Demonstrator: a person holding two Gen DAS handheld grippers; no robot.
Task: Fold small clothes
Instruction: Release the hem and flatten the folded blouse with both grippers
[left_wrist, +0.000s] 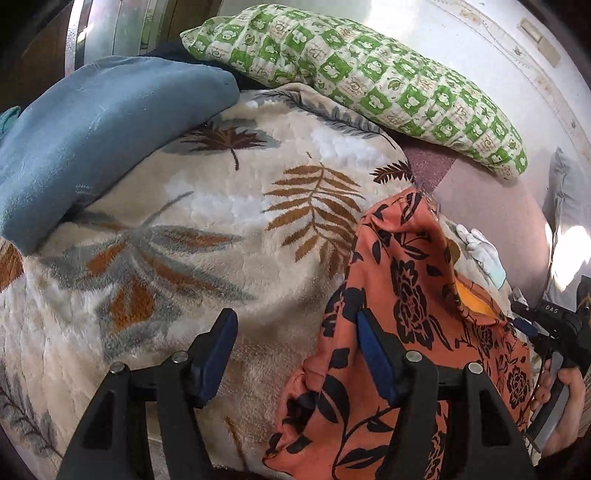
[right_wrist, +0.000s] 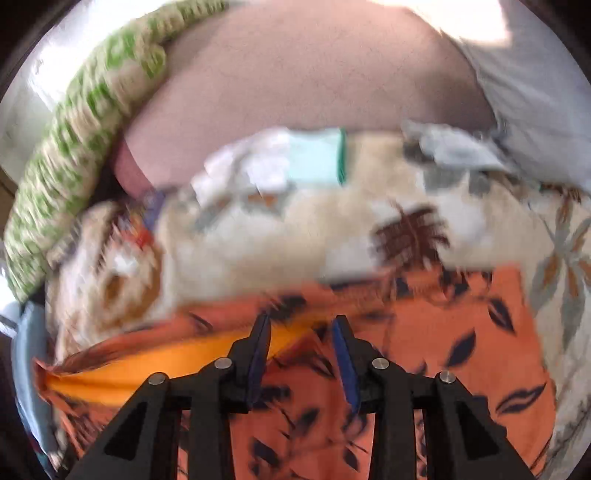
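Observation:
An orange garment with a black flower print (left_wrist: 413, 306) lies bunched on a cream leaf-patterned blanket (left_wrist: 192, 236); a plain orange lining shows inside it (left_wrist: 476, 299). My left gripper (left_wrist: 295, 328) is open and empty, its right finger against the garment's left edge. In the blurred right wrist view the same garment (right_wrist: 443, 332) spreads under my right gripper (right_wrist: 301, 325), which is open above the cloth, with the orange lining strip (right_wrist: 147, 369) at its left. The right gripper's body and the hand holding it show at the left wrist view's right edge (left_wrist: 554, 332).
A green-and-white checked pillow (left_wrist: 369, 77) lies at the back. A blue cloth (left_wrist: 92, 140) lies at the left on the blanket. White and pale-green small clothes (right_wrist: 288, 162) lie beyond the garment, on the blanket by a mauve bedsheet (right_wrist: 295, 74). A grey pillow (right_wrist: 535, 92) is at the right.

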